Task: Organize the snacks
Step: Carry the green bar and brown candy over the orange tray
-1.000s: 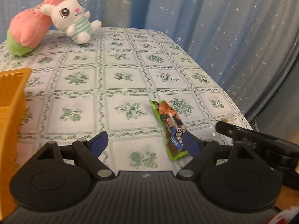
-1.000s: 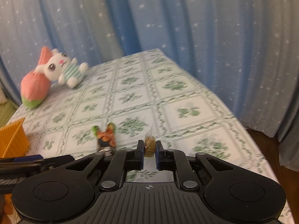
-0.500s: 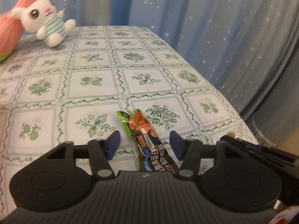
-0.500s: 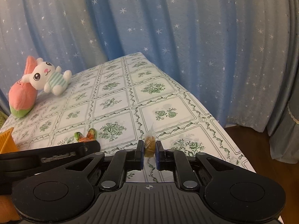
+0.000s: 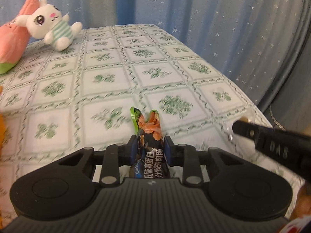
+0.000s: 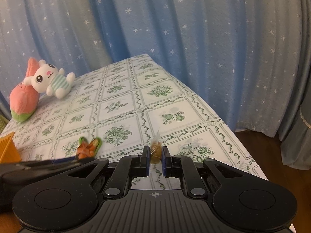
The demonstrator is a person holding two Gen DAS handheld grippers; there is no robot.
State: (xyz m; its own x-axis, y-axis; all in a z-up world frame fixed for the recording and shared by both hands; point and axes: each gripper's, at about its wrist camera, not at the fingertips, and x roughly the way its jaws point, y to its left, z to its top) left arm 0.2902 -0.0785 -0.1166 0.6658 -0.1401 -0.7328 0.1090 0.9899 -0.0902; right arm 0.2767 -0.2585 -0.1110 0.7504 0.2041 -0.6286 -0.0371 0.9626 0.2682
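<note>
**Both grips on, left one closing on a crumpled packet**

Table with the green-print cloth runs ahead of both hand-held grippers. Plush rabbit leaning on a pink plush sits at the far left end, well clear. Edge of an orange basket shows to the left of the right hand-held gripper.

Left hand-held gripper: jaws closing, snack packet is between the pads, pads look to be on its dark middle. The green-and-orange end sticks out forward past the fingertips and is folded into a V.

Right hand-held gripper: closed on a small wrapped candy, wrapper tail poking up above the pads. It sits just right of the left one; tips are near each other.

Risks as I read them:
- Packet is slick film, pinched across a buckled section. Could slide or twist out on lift, more so with a fast swing toward the basket.
- Harder squeeze may crush what's inside.
- Candy is held near the pad tips with little overlap. A jolt could pop it out, and the table's right edge is near, so it may drop to the floor.
- Tools are close; crossing paths to the basket risks a knock.
</note>
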